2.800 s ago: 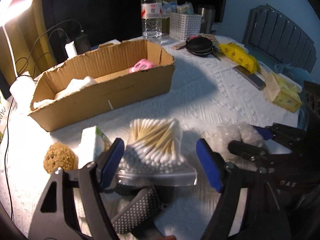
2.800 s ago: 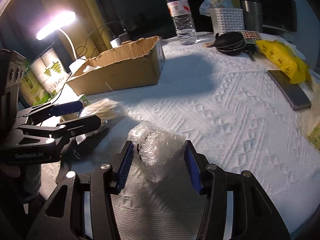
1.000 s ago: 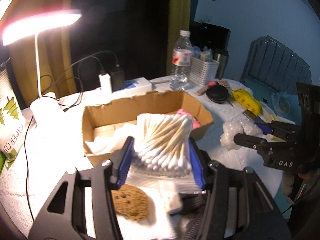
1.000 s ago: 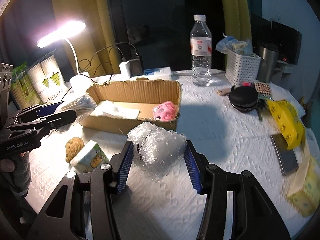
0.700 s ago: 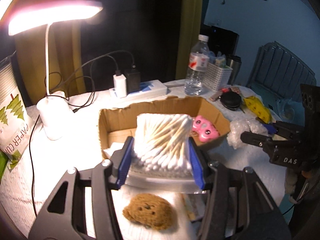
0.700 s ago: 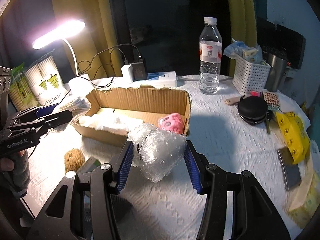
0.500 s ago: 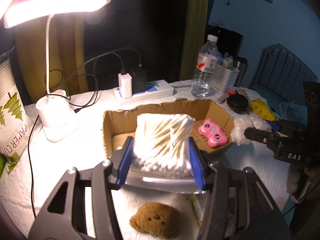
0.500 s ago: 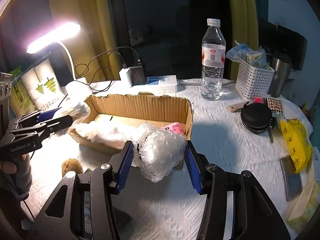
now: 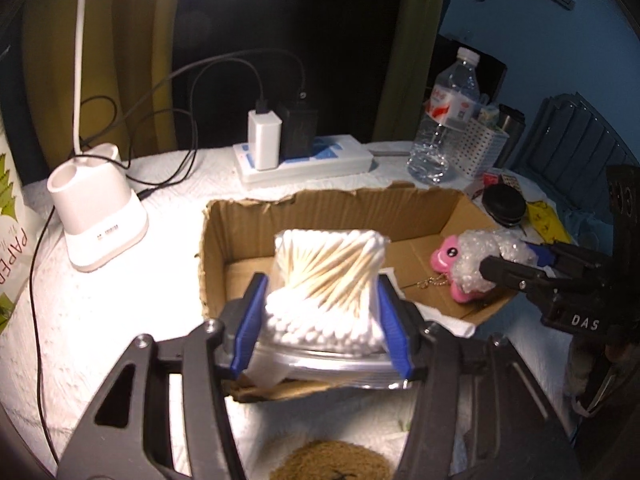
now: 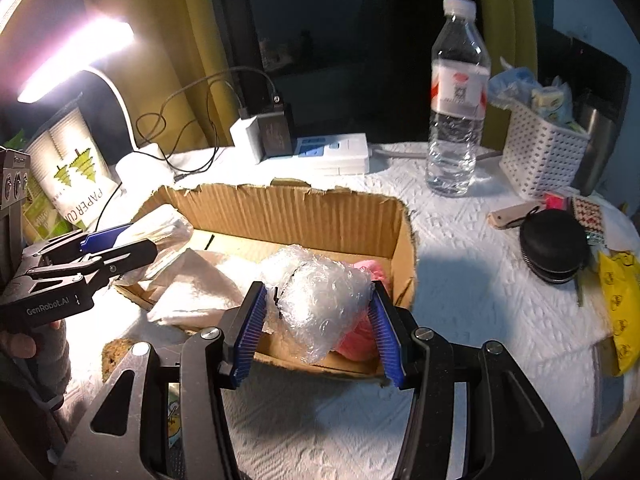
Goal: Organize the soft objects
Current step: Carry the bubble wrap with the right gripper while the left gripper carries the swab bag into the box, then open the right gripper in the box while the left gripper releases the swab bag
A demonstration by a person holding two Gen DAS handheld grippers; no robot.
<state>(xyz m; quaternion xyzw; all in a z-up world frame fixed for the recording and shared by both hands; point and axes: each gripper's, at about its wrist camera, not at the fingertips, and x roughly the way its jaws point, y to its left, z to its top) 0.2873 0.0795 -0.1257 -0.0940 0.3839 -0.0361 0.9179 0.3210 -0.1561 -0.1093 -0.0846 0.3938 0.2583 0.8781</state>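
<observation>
My left gripper (image 9: 322,322) is shut on a clear bag of cotton swabs (image 9: 328,276) and holds it over the near left part of the open cardboard box (image 9: 320,210). My right gripper (image 10: 318,330) is shut on a wad of bubble wrap (image 10: 324,300) and holds it over the box's (image 10: 304,208) right end, above a pink toy (image 10: 356,344). The pink toy (image 9: 446,256) lies in the box, partly hidden by the wrap (image 9: 486,260). White cloth (image 10: 200,284) lies inside the box. The left gripper (image 10: 116,252) shows at the left of the right wrist view.
A brown sponge (image 9: 332,462) lies on the white table cover in front of the box. Behind the box stand a lamp base (image 9: 96,220), a power strip with chargers (image 9: 300,156), a water bottle (image 10: 458,96) and a white basket (image 10: 540,156). A black case (image 10: 554,246) and yellow pack (image 10: 618,300) lie right.
Both grippers have risen from the table with their loads and moved forward over the box. The swab bag and the bubble wrap now hang above the box's inside.
</observation>
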